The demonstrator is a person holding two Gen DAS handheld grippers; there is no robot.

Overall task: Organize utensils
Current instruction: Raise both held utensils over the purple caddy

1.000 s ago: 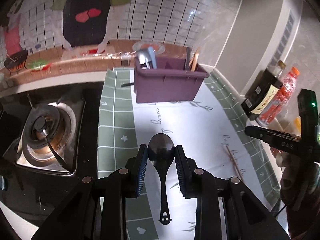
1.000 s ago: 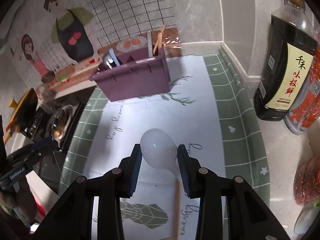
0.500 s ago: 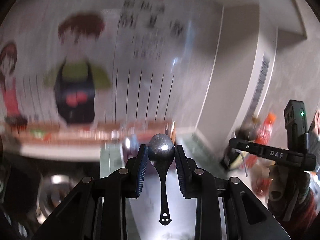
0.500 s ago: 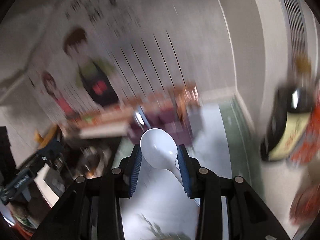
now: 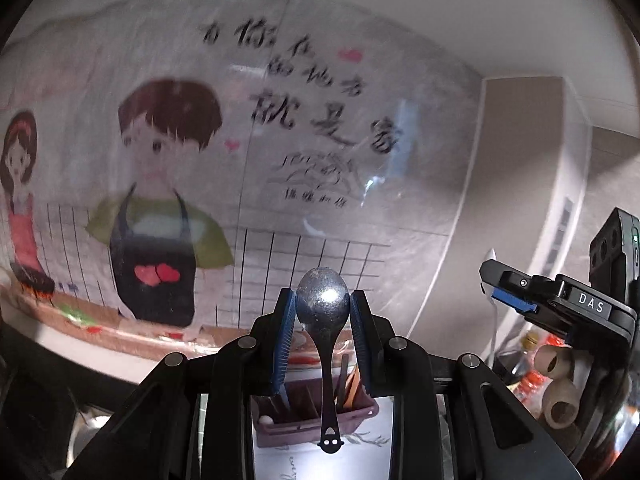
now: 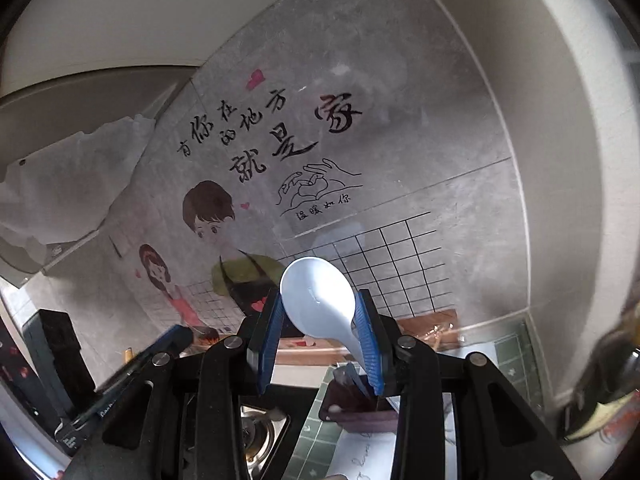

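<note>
Item 1: the left gripper (image 5: 322,322) was seen clamped on a dark metal spoon (image 5: 322,300), blue pads pressed on either side of the bowl, the handle hanging back below the jaws.

Item 2: the right gripper (image 6: 320,320) was seen closed on a white spoon (image 6: 318,300), the bowl pinched between its blue pads.

Item 3: a purple utensil caddy (image 5: 316,426) was recorded below both grippers, standing on a white patterned mat (image 5: 320,460) with a green checked border (image 6: 320,436); utensils stood in its compartments.

Item 4: a gas burner (image 6: 260,436) was noted left of the mat.

Item 5: a cartoon wall sticker (image 6: 224,216) was noted behind.
</note>
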